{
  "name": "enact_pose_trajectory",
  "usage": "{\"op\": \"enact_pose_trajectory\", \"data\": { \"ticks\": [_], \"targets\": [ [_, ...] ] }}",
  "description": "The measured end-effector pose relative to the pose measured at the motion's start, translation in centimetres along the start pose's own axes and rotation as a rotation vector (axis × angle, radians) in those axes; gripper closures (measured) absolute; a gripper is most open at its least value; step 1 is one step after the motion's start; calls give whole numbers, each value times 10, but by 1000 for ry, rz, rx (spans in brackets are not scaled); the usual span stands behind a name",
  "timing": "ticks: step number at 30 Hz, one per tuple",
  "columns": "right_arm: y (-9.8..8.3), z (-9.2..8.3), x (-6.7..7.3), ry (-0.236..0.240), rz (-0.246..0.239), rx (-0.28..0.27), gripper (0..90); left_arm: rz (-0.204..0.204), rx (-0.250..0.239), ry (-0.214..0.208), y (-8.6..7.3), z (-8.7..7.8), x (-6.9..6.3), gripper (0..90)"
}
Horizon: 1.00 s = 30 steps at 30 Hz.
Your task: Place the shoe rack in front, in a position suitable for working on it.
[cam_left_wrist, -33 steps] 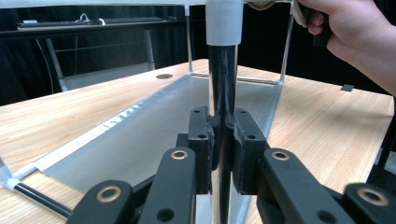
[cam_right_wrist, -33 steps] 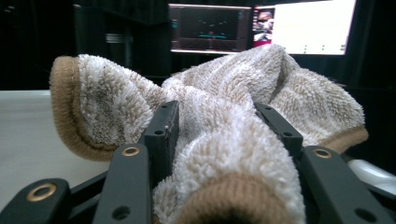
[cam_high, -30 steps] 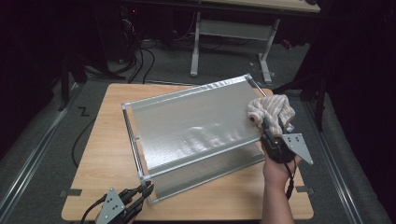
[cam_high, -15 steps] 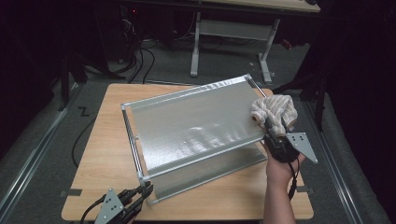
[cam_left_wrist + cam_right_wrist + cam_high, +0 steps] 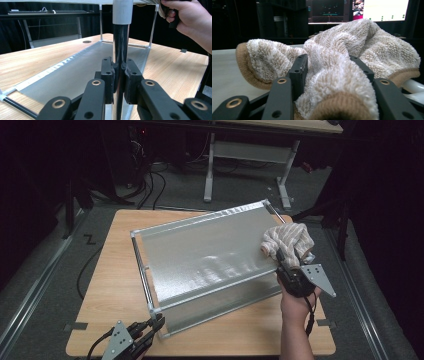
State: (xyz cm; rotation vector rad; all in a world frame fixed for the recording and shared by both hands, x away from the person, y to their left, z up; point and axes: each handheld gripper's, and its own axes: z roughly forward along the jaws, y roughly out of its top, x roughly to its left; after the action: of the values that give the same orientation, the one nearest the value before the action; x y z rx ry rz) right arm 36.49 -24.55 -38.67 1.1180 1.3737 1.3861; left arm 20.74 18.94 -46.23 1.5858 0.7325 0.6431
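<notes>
We wipe the frosted top panel point(image 5: 210, 255) of the box frame on the wooden table point(image 5: 115, 240). Right gripper point(image 5: 285, 262) is clamped on the striped towel point(image 5: 290, 240), bunched at the panel's far right corner. Left gripper point(image 5: 119, 80) is closed on the near-left corner post point(image 5: 120, 50). Best practice, we judge: hold the post firm and drag the towel flat in overlapping strokes.

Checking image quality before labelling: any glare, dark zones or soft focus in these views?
High view: glare streak on the frosted panel, room beyond the table very dark. Left gripper view: black post sharp, reflective. Right gripper view: towel close, its nearest edge blurred; bright screen overexposed.
</notes>
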Motion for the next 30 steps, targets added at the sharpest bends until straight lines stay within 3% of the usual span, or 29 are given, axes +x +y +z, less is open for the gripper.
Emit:
{"op": "enact_pose_trajectory", "data": {
  "ticks": [30],
  "targets": [
    [0, -15, 46, 121, -36, 15, 540, 17, -5, -57, 2, 17, -6, 800]
  ]
}}
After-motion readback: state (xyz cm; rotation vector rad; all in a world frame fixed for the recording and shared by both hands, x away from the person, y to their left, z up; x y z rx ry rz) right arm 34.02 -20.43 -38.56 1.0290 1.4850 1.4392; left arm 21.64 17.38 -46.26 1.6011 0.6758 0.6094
